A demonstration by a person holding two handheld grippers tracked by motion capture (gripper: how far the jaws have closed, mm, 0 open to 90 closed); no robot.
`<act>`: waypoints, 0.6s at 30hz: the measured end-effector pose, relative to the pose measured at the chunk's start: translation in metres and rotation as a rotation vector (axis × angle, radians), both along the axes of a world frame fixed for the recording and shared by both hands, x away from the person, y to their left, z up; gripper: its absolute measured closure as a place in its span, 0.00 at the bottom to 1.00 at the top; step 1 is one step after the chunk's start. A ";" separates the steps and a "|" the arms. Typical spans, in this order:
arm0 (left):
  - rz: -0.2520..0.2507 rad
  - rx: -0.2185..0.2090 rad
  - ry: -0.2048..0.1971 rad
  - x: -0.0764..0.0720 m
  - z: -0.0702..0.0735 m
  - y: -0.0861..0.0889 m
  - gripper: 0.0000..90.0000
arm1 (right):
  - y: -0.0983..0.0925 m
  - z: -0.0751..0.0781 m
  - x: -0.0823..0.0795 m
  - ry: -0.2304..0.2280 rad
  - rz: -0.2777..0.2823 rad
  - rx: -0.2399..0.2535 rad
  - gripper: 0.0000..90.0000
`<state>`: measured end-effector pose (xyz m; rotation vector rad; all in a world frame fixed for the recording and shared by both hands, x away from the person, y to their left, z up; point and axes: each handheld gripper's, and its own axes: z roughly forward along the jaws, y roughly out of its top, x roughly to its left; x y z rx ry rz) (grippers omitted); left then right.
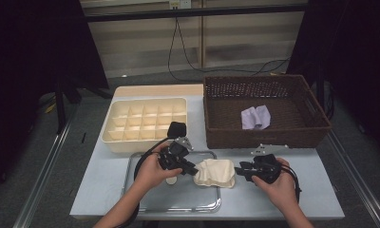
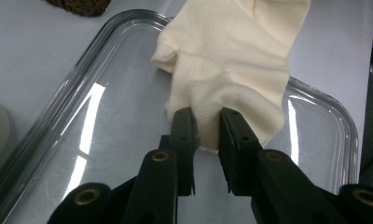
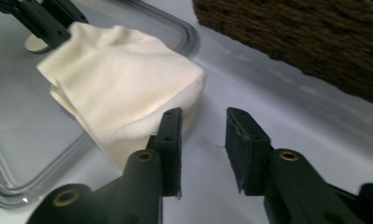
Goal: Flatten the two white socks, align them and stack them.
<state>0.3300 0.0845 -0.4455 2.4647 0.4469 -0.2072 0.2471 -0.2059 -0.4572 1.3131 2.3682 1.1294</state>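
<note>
The cream knitted sock (image 1: 215,172) lies bunched across the right rim of the clear shallow glass tray (image 1: 145,199), half on the tray and half on the pale counter (image 1: 316,190) just beside it. The left hand-held gripper (image 2: 207,122) has a fold of the sock pinched between its narrow-set jaws, on the tray side. The right hand-held gripper (image 3: 202,122) sits just off the tray's right rim, jaws parted with nothing between them and one jaw alongside the sock's far end.

This looks like folding or rolling the sock for the cream plastic divider box (image 1: 145,124) behind the tray. To do it well, I'd say the left grip should hold firm as the anchor while the right one closes on the loose outer end, taking both layers rather than a single ply. Keep the fabric low over the tray, so it doesn't snag the rim. The dark brown wicker basket (image 1: 264,111), behind and right of the tray, holds a pale lilac cloth (image 1: 255,117).
</note>
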 end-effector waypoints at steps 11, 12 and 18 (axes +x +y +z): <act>-0.030 0.029 -0.012 -0.003 -0.002 -0.003 0.85 | 0.014 -0.011 0.003 0.044 0.049 -0.064 0.90; -0.017 0.018 -0.001 -0.004 -0.003 -0.004 0.85 | 0.012 -0.011 0.004 0.040 0.052 -0.070 0.92; -0.026 0.019 0.008 -0.007 -0.007 -0.010 0.85 | 0.000 -0.012 0.011 0.030 0.017 -0.065 0.96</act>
